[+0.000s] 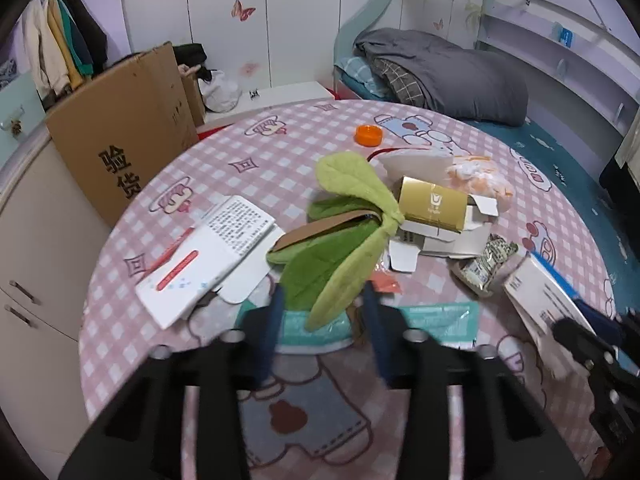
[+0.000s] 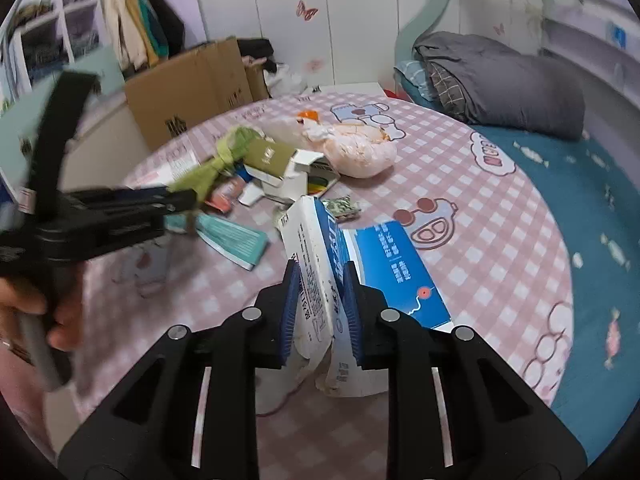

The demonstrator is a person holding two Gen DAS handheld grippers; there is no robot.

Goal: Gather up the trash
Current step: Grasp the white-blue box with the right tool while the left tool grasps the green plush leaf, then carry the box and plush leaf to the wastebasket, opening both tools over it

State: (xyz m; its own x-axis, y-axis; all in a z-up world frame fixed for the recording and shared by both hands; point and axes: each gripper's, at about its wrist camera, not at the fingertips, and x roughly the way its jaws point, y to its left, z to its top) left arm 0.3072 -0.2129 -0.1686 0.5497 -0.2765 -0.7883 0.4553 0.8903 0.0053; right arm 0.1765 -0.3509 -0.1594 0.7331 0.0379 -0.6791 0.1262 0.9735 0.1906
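- The right gripper [image 2: 321, 308] is sitting nearest the lens in the right wrist view, its ribbed blue fingers [image 2: 289, 312] clamping a crumpled blue-and-white cardboard box [image 2: 320, 280] and holding it just above the table [image 2: 460, 184].
- The left gripper [image 1: 325, 312] is reaching over the table's pink checked cartoon cloth, its blue fingers [image 1: 276, 320] standing apart on either side of a limp green leaf-shaped fabric piece [image 1: 344, 256] with a brown cardboard strip in it; whether they are touching it I cannot tell, as this part is blurred.
- A gold-and-white opened carton [image 1: 434, 208] is lying just beyond the green piece, with a flattened white flap beside it.
- A white printed pill box [image 1: 208, 264] is resting to the left, on top of a thin white sheet.
- A teal foil sachet [image 1: 436, 318] is lying flat under the left fingers.
- A crinkled green-and-white wrapper [image 1: 486, 266] is lying to the right of the carton.
- A translucent plastic bag with orange contents [image 2: 360, 148] is bulging softly at the far side.
- An orange round bottle cap [image 1: 368, 135] is showing clearly in the left view; the right view is giving only a sliver of it.
- The right view alone is showing the person's left hand [image 2: 44, 316] gripping the left gripper's handle.
- A brown cardboard box [image 1: 120, 136] is standing beyond the table's left edge.
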